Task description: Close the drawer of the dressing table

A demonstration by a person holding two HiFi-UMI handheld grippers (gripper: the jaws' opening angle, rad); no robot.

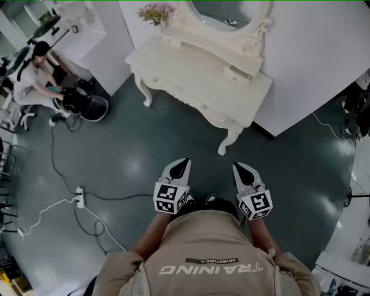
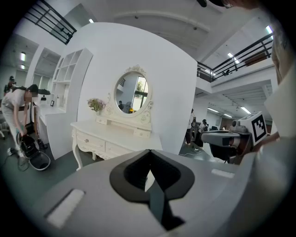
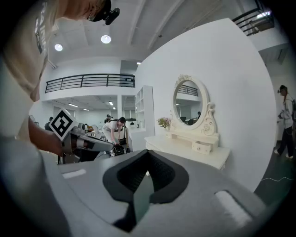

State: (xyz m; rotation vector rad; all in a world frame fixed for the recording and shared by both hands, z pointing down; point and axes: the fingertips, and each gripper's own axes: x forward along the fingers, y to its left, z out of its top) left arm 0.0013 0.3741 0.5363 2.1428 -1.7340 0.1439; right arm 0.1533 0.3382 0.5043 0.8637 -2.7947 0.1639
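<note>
Grey left gripper and grey right gripper hold their fingers clenched together, empty; an ornate cream dressing table stands well ahead of them.

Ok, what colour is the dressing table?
The dressing table is cream white; head view shows it best.

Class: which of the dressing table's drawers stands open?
The small upper drawer below the mirror's right side: it juts forward, while the front drawers sit flush.
</note>
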